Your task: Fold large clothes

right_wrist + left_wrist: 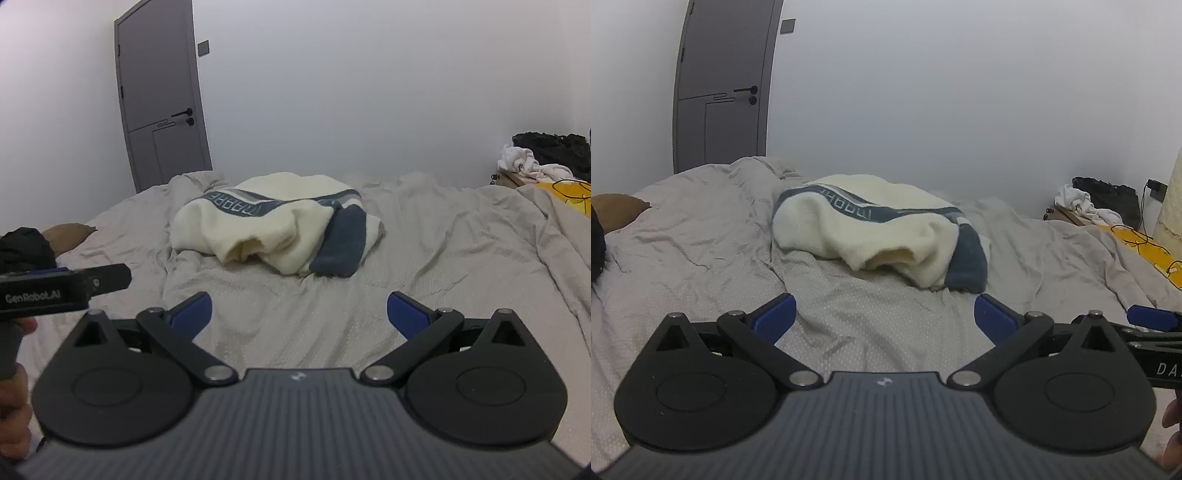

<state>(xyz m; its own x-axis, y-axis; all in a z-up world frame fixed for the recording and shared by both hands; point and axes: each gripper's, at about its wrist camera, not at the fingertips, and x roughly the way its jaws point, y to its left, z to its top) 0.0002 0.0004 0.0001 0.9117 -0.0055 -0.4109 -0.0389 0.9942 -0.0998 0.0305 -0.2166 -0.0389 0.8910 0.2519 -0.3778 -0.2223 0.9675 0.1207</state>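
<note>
A cream sweater with dark blue bands (879, 232) lies crumpled in a heap on the grey bed sheet (701, 251). It also shows in the right wrist view (273, 229). My left gripper (884, 317) is open and empty, hovering above the sheet short of the sweater. My right gripper (299, 314) is open and empty, also short of the sweater. The right gripper's blue tip (1152, 317) shows at the right edge of the left wrist view. The left gripper's body (62, 284) shows at the left of the right wrist view.
A grey door (162, 96) stands in the white wall behind the bed. A brown pillow (68, 234) and a dark item (22, 247) lie at the left. A side table with white cloth (528, 164), a black bag (554, 147) and a yellow item (569, 192) sit at the right.
</note>
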